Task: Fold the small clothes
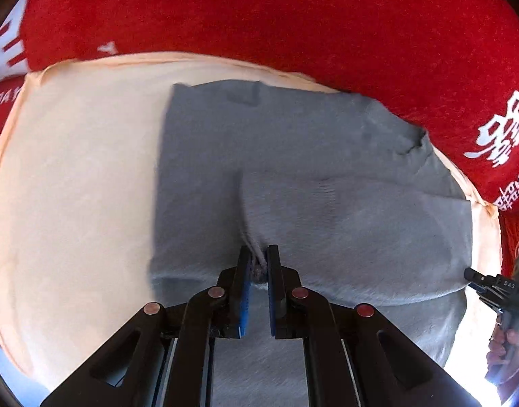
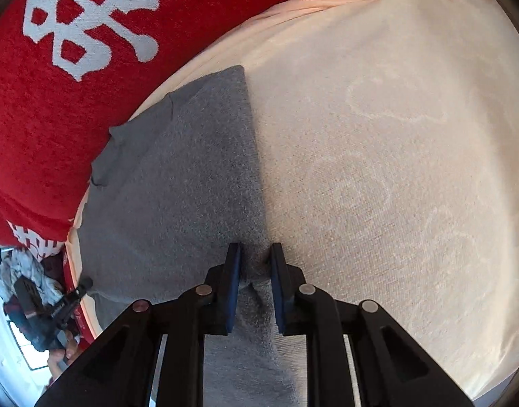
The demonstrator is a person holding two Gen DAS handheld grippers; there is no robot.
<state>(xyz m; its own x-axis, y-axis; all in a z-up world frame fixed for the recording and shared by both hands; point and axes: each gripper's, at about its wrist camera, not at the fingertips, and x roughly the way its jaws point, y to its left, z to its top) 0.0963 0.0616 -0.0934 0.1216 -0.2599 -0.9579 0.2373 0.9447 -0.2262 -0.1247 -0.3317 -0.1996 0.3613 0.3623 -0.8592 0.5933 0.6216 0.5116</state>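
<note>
Both grippers point steeply down onto a grey garment [image 1: 310, 186] spread over a peach towel [image 1: 73, 169]. Closest to its own camera, the left gripper [image 1: 259, 266] has its jaws drawn narrow, and a small ridge of grey cloth stands pinched between the blue pads [image 1: 245, 291]; a crease runs away from that pinch across the fabric ahead. In the other wrist view the right gripper [image 2: 254, 264] sits at the garment's edge, where grey cloth meets towel. Its jaws stand a little apart with a fold of grey bunched between them, but whether the pads truly press on it cannot be told. Off to the left gripper's right side, the hand [image 1: 506, 342] carrying the other tool shows at the frame's rim.

Judging by this, the step in hand is taking hold of the near hem at two points. Next the right jaws need a sure bite, then both hands would have to lift together and carry the near edge forward toward the far edge, beyond which a red blanket [image 1: 259, 17] with white lettering lies.
</note>
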